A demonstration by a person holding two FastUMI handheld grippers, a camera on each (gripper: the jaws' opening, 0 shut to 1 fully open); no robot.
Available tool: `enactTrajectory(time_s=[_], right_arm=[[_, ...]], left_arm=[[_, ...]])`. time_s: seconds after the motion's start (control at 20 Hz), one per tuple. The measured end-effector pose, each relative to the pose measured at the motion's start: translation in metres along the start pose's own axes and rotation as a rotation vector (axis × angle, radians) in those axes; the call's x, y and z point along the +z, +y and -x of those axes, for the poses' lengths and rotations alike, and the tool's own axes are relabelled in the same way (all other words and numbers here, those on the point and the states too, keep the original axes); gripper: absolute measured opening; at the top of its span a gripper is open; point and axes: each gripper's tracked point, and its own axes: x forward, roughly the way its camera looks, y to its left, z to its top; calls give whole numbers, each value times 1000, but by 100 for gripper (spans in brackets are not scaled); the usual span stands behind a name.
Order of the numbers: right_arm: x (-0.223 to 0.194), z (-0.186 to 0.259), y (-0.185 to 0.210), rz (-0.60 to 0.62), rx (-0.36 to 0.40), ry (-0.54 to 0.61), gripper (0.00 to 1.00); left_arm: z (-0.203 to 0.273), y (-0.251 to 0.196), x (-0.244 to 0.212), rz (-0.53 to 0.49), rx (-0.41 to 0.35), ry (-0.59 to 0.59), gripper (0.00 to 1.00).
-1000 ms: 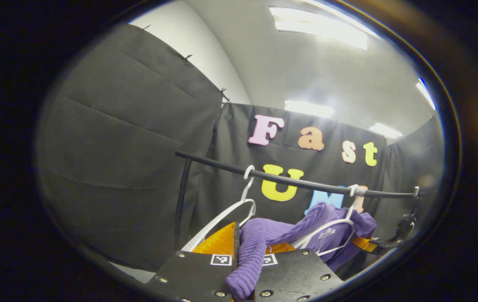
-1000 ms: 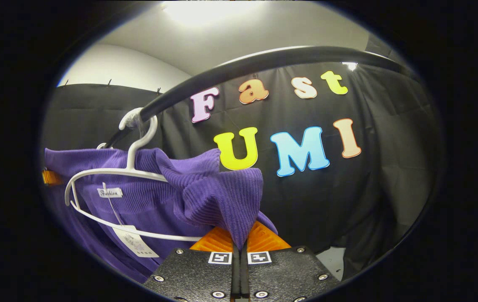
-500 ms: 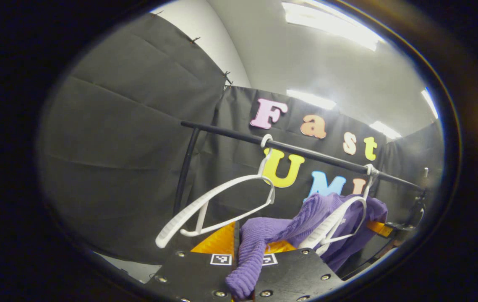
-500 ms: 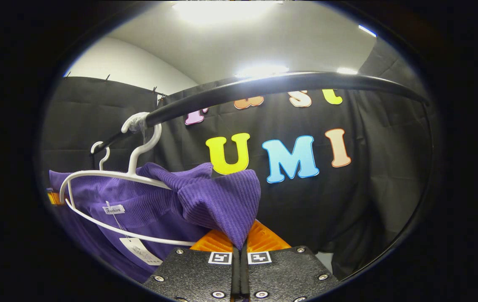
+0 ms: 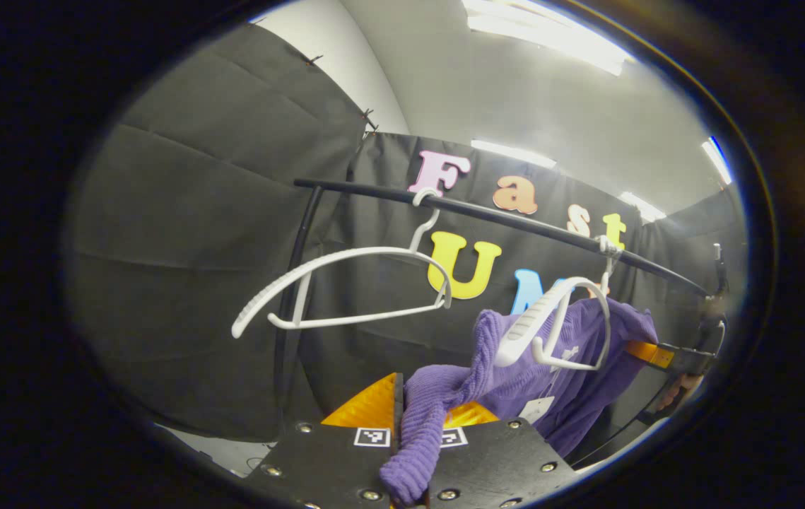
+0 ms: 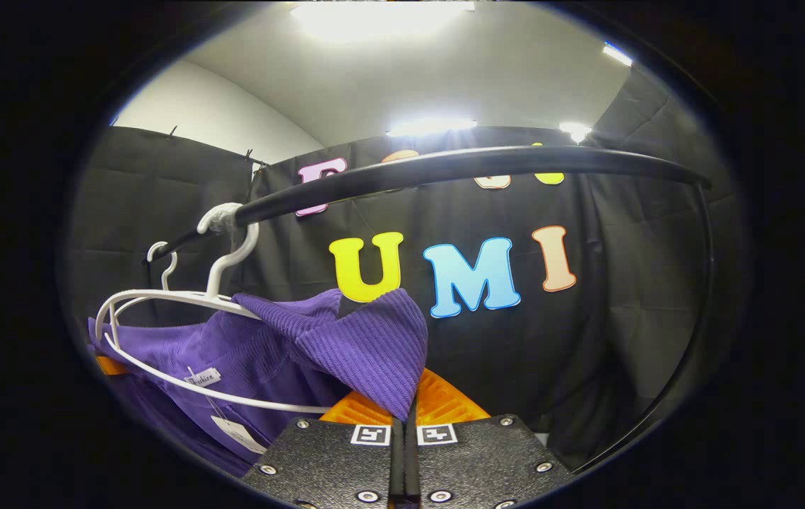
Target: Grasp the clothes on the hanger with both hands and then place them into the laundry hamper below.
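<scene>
Stretching sideways between both tilted-up grippers below the rail (image 5: 515,220), the purple top (image 5: 557,367) is pinched by the left gripper (image 5: 410,431) and right gripper (image 6: 404,417), partly off its hanger (image 5: 550,318).

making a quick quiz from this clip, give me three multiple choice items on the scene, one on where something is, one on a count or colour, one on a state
1. Where does the empty hanger hang?
A. on the black rail
B. in the left gripper
C. on the floor

2. How many white hangers are on the rail?
A. one
B. two
C. four

3. What state is the right gripper in?
A. open, holding nothing
B. jaws shut on the purple garment
C. shut on a hanger

Answers:
1. A, its hook sits over the rail in the left gripper view.
2. B, the empty hanger and the hanger with the garment both hook there.
3. B, a fold of the purple garment runs down between its closed jaws.
</scene>
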Motion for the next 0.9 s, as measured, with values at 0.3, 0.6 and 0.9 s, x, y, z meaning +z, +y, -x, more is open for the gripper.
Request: enactTrajectory(time_s=[0.3, 0.6, 0.9], right_arm=[[-8, -14, -34, -13, 0, 4, 0], [-26, -29, -69, -39, 2, 25, 0], [-35, -38, -92, -30, 36, 13, 0]], left_arm=[[-6, -14, -11, 14, 23, 12, 0], [-16, -46, -35, 22, 66, 38, 0], [-11, -75, -52, -9, 104, 74, 0]])
